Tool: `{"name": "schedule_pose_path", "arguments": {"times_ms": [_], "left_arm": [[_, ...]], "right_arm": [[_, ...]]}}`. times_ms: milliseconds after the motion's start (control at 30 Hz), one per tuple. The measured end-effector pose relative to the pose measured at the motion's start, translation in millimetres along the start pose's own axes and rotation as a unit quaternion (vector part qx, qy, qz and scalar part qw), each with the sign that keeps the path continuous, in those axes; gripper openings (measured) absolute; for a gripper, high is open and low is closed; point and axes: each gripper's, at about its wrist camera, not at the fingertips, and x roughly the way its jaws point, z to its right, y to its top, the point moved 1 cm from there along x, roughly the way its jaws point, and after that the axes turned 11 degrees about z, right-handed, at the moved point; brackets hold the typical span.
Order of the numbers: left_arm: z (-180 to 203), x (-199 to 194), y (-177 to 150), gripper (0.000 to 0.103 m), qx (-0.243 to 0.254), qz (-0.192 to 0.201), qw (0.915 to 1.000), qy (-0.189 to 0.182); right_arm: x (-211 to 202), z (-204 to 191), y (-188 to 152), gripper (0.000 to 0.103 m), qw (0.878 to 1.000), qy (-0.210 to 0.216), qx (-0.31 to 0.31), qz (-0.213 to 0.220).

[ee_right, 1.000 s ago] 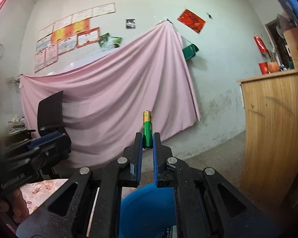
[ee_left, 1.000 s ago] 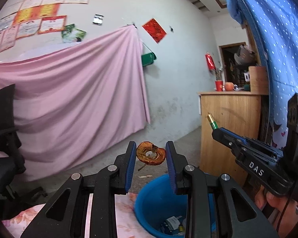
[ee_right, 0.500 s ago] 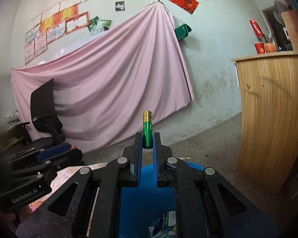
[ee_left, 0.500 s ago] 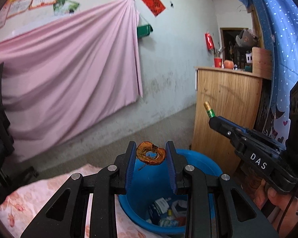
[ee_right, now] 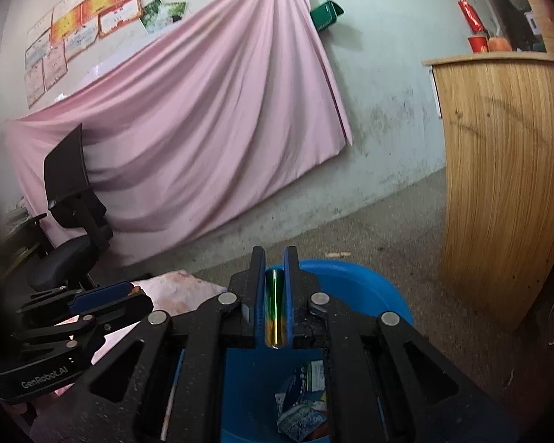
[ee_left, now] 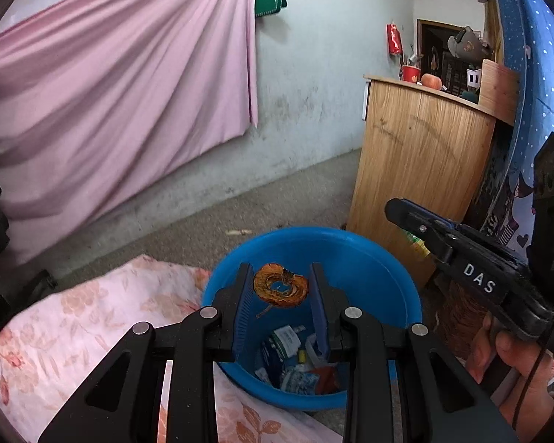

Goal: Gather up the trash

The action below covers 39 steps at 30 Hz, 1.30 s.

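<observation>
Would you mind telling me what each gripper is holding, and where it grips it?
Left gripper pinches a dried fruit ring by its outer edges; right gripper clamps a green battery along its sides.

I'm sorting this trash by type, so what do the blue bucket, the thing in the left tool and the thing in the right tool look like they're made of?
Bucket: smooth, slightly glossy plastic, judging by its even blue wall.
Fruit scrap: dried, wrinkled orange-brown ring, organic.
Battery: shiny metallic green-and-gold casing, likely metal.
</observation>
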Motion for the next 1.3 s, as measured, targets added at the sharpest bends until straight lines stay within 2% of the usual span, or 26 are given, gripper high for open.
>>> {"name": "schedule_pose_path", "arguments": {"times_ms": [233,333,500,567,667,767,933,1133,1200,1267,1300], "left_arm": [[-6,18,-9,0.027,-0.027,-0.050,0.9984,-0.006],[-12,21,-12,0.036,-0.043,-0.062,0.9971,-0.008],[-21,21,-16,0.043,-0.056,-0.065,0.9963,-0.004],[-25,20,-17,0.053,-0.062,-0.065,0.9959,0.000],[-33,18,-19,0.054,-0.078,-0.062,0.9951,0.002],[-37,18,-19,0.055,-0.083,-0.063,0.9945,0.010],[-42,13,-18,0.060,-0.084,-0.057,0.9947,0.020],[-45,6,-19,0.060,-0.080,-0.051,0.9948,0.037],[-49,2,-21,0.065,-0.081,-0.050,0.9945,0.043],[-51,-2,-21,0.081,-0.080,-0.044,0.9943,0.055],[-50,-3,-21,0.082,-0.078,-0.040,0.9943,0.060]], "right_arm": [[9,7,-6,0.035,1.000,0.001,0.002,-0.028],[13,9,-9,0.035,0.999,-0.001,0.000,-0.035],[14,14,-10,0.036,0.999,-0.008,0.002,-0.036],[13,14,-10,0.039,0.999,-0.011,0.002,-0.035],[13,16,-10,0.042,0.999,-0.015,0.002,-0.036],[12,17,-11,0.050,0.999,-0.017,0.004,-0.035],[13,17,-11,0.052,0.999,-0.018,0.002,-0.037],[13,15,-12,0.054,0.999,-0.019,0.000,-0.041],[13,16,-12,0.058,0.999,-0.020,0.000,-0.042],[13,16,-13,0.079,0.999,-0.027,0.001,-0.042],[13,16,-13,0.084,0.999,-0.030,0.003,-0.041]]}}
